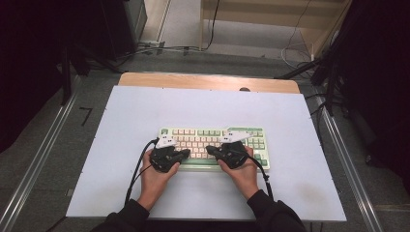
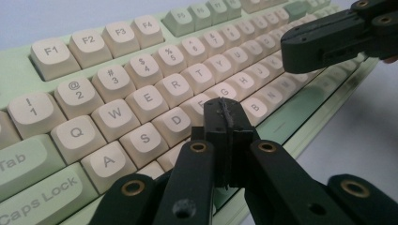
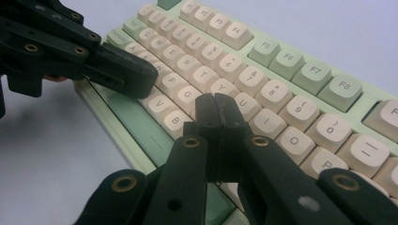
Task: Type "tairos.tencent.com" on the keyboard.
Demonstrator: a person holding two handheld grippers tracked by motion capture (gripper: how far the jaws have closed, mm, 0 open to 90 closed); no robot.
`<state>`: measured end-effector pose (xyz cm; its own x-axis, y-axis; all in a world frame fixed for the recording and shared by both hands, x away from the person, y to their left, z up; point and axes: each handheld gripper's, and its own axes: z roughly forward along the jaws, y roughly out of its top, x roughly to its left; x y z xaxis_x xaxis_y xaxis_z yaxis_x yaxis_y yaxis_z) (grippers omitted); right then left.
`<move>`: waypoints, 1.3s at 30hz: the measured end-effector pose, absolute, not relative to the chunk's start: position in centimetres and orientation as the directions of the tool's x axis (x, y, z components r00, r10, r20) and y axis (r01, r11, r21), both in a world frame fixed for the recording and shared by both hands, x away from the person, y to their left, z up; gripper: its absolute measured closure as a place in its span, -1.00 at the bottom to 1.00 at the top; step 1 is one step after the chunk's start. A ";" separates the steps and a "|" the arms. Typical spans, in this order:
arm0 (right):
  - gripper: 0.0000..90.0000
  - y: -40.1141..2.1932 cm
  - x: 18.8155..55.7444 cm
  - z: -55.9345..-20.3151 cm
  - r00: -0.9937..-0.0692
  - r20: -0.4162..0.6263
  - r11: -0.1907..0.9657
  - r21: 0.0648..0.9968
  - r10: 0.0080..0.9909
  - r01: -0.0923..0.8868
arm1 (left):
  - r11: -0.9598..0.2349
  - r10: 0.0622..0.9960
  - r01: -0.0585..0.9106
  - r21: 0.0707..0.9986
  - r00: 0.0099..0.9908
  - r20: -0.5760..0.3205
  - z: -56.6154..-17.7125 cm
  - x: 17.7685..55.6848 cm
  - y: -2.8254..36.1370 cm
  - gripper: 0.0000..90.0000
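A pale green keyboard point(image 1: 203, 135) with cream and green keys lies on the white board, near the person's side. My left gripper point(image 1: 186, 153) hovers over its left half, jaws pressed together with nothing between them. In the left gripper view its tip point(image 2: 224, 105) sits above the keys point(image 2: 155, 89) around F and G. My right gripper point(image 1: 209, 150) is over the right half, also shut and empty. Its tip point(image 3: 217, 103) stands above the keys point(image 3: 263, 79) near H and J. The two tips point toward each other, a short gap apart. Whether either touches a key I cannot tell.
The white board point(image 1: 145, 111) lies on a wooden table point(image 1: 193, 81) with bare surface all round the keyboard. Metal rails point(image 1: 43, 154) run along both sides. Cables point(image 1: 159, 48) lie on the floor beyond, by a wooden bench point(image 1: 270, 19).
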<state>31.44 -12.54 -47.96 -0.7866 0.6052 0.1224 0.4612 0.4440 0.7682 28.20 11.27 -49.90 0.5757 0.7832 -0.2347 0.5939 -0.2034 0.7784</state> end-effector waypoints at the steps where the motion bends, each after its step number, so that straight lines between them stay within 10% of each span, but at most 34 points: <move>1: 0.95 -12.5 31.4 -48.0 -0.786 0.123 0.444 0.768 0.606 0.462 | -0.205 0.784 0.595 0.777 0.575 -0.234 -49.9 28.2 11.3 1.00; 39: 0.95 -12.3 31.3 -48.1 -0.788 0.121 0.451 0.763 0.604 0.463 | -0.096 0.830 0.574 0.813 0.496 -0.253 -49.2 30.0 13.2 1.00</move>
